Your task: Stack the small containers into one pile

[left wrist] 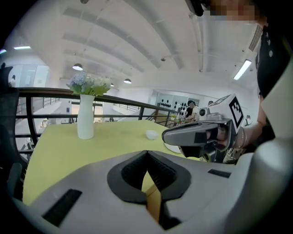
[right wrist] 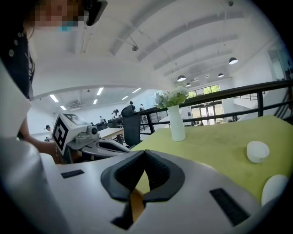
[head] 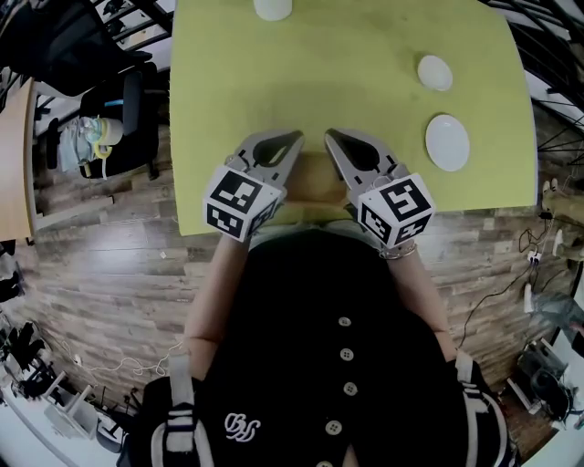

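Note:
Two small white containers stand on the right side of the yellow-green table [head: 274,82]: a small cup [head: 435,72] [right wrist: 257,151] [left wrist: 151,134] farther back and a wider dish [head: 447,142] [right wrist: 274,188] nearer the front. Both are apart from each other and from the grippers. My left gripper [head: 297,137] [left wrist: 146,152] and right gripper [head: 330,135] [right wrist: 144,151] rest side by side at the table's front edge, tips pointing toward each other. Both are shut with nothing between their jaws. The containers lie well to the right of the right gripper.
A white vase [head: 273,7] [left wrist: 85,121] [right wrist: 176,122] with flowers stands at the table's far edge. A black office chair [head: 128,109] is off the table's left side on the wooden floor. A dark railing [left wrist: 55,93] runs behind the table.

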### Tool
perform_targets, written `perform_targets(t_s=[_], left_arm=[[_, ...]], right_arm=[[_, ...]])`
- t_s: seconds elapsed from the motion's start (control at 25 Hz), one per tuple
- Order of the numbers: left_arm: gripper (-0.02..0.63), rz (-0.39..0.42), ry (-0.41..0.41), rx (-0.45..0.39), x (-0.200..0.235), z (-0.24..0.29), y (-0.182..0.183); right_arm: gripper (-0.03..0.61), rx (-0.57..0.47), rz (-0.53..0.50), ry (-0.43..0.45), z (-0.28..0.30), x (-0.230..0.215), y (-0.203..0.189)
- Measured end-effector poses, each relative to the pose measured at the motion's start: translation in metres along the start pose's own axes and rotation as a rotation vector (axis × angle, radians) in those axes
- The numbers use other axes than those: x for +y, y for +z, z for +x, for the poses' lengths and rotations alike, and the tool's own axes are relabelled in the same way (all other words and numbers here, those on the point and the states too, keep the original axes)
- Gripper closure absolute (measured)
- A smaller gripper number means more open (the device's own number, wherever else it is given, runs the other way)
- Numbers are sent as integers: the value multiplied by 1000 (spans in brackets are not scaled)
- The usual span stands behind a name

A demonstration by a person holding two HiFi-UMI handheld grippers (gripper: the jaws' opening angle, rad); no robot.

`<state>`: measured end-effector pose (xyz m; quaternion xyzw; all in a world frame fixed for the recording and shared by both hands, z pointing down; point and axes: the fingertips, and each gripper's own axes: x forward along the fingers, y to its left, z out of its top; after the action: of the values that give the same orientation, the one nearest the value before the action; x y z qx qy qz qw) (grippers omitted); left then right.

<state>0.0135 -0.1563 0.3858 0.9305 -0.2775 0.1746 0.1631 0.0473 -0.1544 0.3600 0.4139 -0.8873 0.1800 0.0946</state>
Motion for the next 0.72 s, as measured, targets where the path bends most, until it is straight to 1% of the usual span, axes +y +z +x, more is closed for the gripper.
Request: perform_targets(t_s=[0.2, 0.4, 0.56, 0.72], left_arm=[[604, -41, 9, 5, 0, 2, -6], [604, -27, 10, 8, 1, 4, -5], [604, -45, 6, 8, 7, 2, -5], [604, -45, 7, 26, 10, 3, -10]], right_arm=[[567, 1, 9, -26, -3, -5, -3], [568, 10, 7, -50, -5, -11, -5], [568, 26, -11, -65, -1, -13, -7], [567, 42, -1, -79, 0, -17, -15]])
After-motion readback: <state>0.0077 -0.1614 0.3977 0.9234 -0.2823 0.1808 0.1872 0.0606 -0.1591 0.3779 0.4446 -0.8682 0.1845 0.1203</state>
